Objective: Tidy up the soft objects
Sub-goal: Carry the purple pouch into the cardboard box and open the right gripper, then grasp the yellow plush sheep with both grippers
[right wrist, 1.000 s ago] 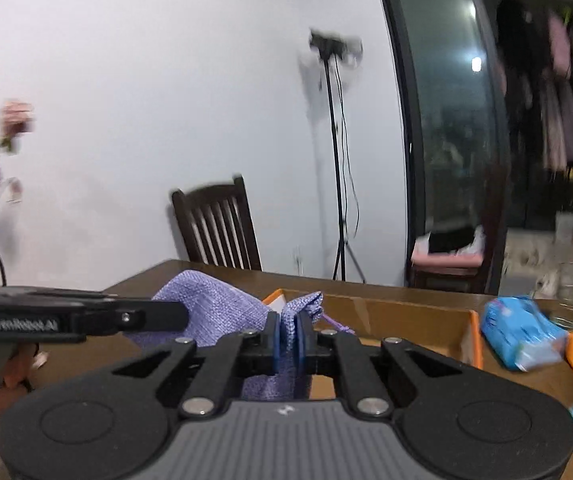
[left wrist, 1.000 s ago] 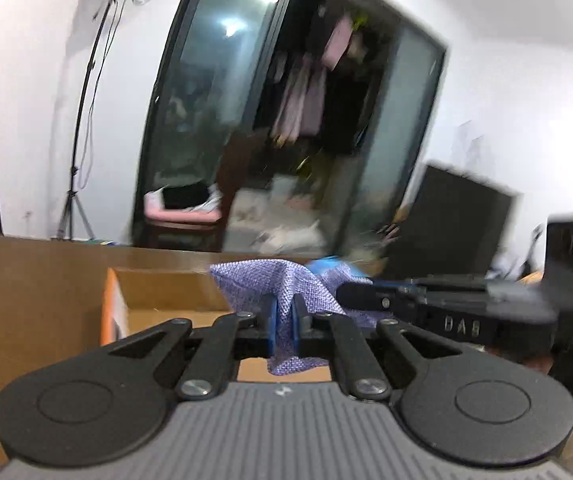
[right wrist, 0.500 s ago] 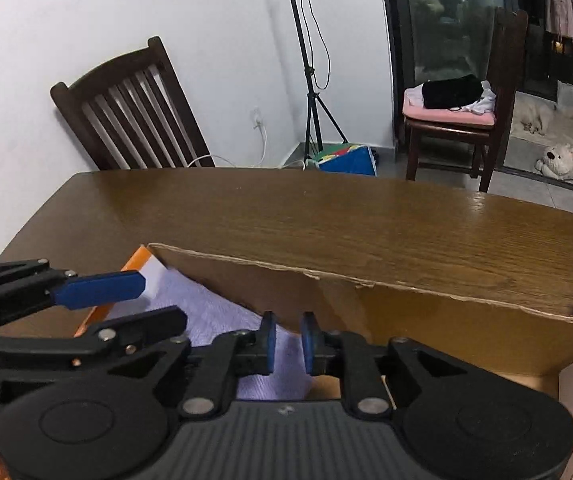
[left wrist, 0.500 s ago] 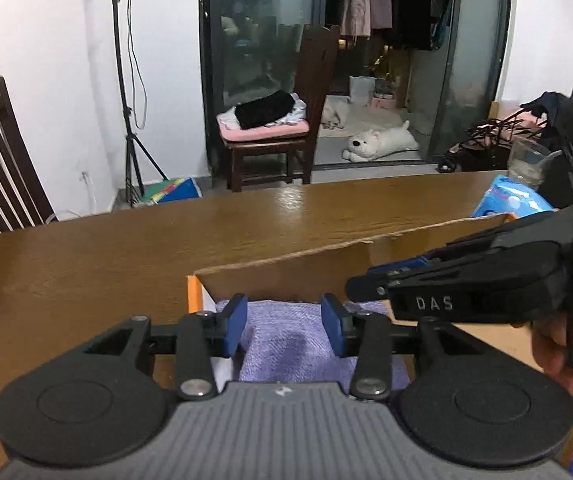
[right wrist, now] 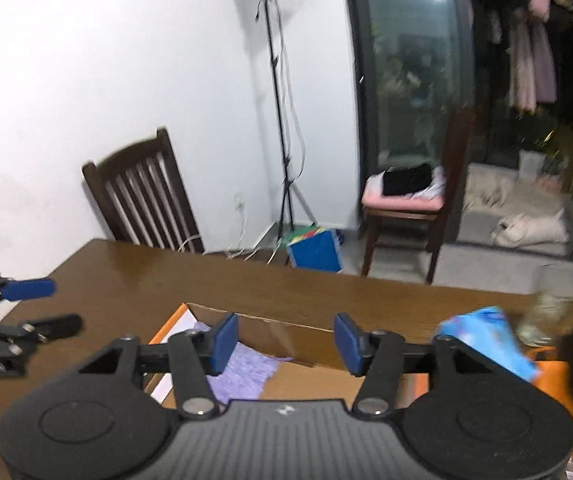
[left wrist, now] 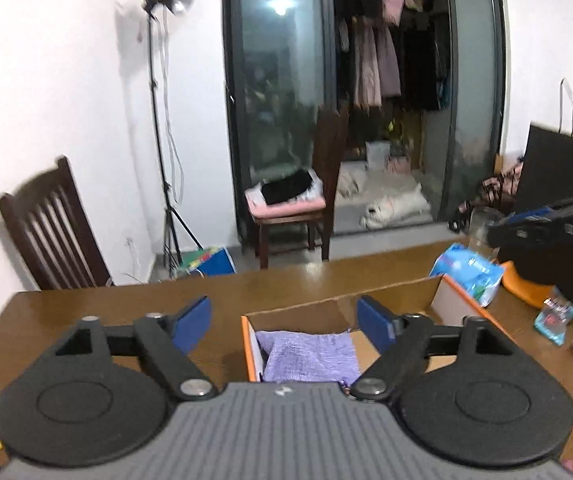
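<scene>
Landmark: cardboard box (left wrist: pixel 390 300) on the wooden table (left wrist: pixel 118 300).

My left claw (left wrist: pixel 284 322) hangs above the near end of the box, blue pads spread wide, nothing between them. My right claw (right wrist: pixel 286 340) is also above the box, pads wide apart, empty.

Purple cloth (left wrist: pixel 310 356) lies flat inside the box, at its left end, against the orange-edged wall. From the right wrist view the same cloth (right wrist: pixel 242 368) shows below my left pad (right wrist: pixel 224 338), down on the box floor, touching neither claw.

Blue packet (left wrist: pixel 468 270) sits just past the far right corner of the box; its print is too blurred to read. A clear glass (right wrist: pixel 554 304) stands behind the packet. A small blue wrapper (left wrist: pixel 554 318) lies on the table right of the box.

Writing: white lettering on the side of the other claw at the right edge of the left view, blurred, unreadable. Lettering on the claw body at the left edge of the right view, likewise illegible.

Beyond the box: dark wooden chair (right wrist: pixel 142 196), light stand (right wrist: pixel 282 120).
</scene>
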Motion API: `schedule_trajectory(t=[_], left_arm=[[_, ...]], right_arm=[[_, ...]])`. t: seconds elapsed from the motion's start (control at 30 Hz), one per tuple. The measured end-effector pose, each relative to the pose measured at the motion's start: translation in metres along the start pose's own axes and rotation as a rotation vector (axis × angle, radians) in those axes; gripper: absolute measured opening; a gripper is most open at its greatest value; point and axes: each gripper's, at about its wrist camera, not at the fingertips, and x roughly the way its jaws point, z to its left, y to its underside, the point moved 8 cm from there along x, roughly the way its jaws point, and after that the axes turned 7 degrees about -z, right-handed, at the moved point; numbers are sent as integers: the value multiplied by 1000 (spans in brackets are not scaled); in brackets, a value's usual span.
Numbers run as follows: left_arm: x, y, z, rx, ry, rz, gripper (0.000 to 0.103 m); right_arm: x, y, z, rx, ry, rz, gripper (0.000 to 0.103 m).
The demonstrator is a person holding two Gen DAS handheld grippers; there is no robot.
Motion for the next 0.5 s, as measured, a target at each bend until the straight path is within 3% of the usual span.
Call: schedule_trajectory(t=[0.2,0.27,0.5], left_arm=[[-82,18,-19,-17,-9,-66,90],[-114,34,-27,-20,4,-114,96],[-199,116,-65,-93,93,-201,97]], right_arm=[[-106,30,1,-21,-10,-76,57],[-135,52,8,-46,-25,-104,67],[-218,143,49,-65,-121,-190,70]])
